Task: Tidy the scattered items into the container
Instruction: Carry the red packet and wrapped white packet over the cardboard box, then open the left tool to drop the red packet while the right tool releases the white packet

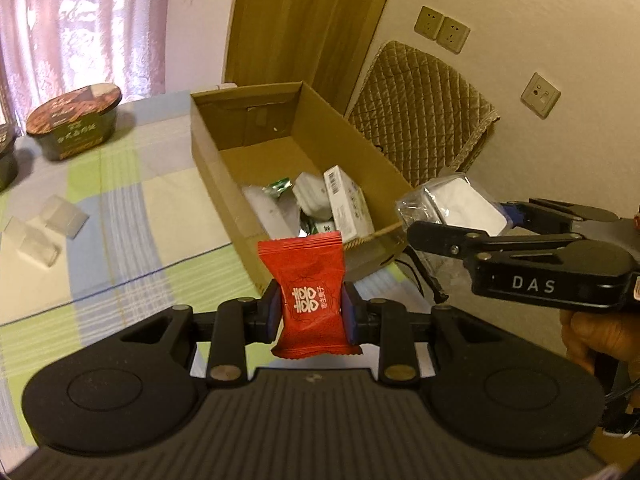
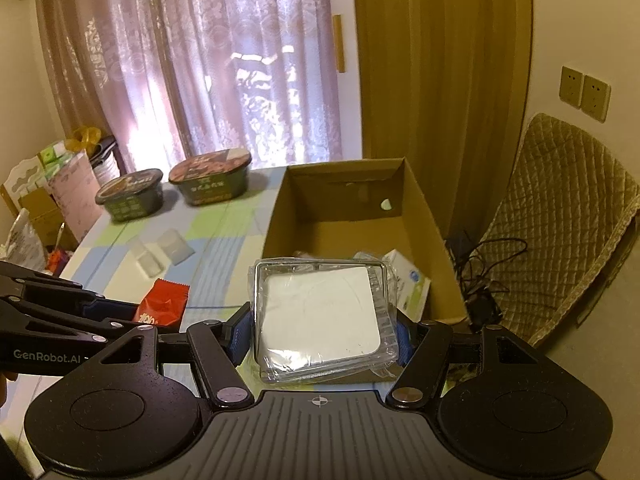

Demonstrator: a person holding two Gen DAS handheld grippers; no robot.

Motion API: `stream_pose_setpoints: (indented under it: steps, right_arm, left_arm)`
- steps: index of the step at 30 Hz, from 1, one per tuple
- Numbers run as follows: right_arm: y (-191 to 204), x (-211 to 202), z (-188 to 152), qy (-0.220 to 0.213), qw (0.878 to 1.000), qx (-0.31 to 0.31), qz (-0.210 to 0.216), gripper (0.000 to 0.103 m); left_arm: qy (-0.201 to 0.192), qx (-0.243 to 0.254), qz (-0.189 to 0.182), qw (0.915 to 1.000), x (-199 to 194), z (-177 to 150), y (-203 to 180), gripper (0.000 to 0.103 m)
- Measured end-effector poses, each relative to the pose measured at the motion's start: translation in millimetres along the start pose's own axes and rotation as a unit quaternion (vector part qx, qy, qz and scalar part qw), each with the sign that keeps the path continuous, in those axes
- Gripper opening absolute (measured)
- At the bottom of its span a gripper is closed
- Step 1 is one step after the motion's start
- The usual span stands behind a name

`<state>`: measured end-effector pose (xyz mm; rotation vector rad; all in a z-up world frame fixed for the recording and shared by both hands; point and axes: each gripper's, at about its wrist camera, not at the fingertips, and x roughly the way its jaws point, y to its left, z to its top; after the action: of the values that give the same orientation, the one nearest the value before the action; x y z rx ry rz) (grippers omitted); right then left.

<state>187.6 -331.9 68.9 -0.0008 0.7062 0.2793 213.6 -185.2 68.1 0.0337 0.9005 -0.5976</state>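
My left gripper (image 1: pixel 311 312) is shut on a red snack packet (image 1: pixel 308 280), held upright just short of the near corner of the cardboard box (image 1: pixel 208 152). My right gripper (image 2: pixel 324 332) is shut on a clear plastic pack with a white pad inside (image 2: pixel 320 312), hovering over the box's near rim. In the left wrist view that pack (image 1: pixel 456 204) hangs at the box's right corner. The box (image 2: pixel 280 208) holds white packets and a small white carton (image 1: pixel 344 200). Loose clear packets (image 1: pixel 44 228) lie on the checked tablecloth to the left.
Two dark green instant noodle bowls (image 2: pixel 212 180) (image 2: pixel 130 196) stand at the table's far side near the curtain. A quilted chair (image 2: pixel 560 220) sits right of the box, with cables below it. Bags and boxes clutter the far left (image 2: pixel 60 176).
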Motion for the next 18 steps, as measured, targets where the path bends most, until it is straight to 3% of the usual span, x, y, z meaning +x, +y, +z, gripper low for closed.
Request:
stream_pose_setpoints:
  steps: [18]
  right_arm:
    - [-41, 45, 30, 0.002, 1.000, -0.006, -0.013, 0.068]
  left_arm:
    - [0.002, 0.007, -0.005, 1.0000, 54, 48, 0, 0.025]
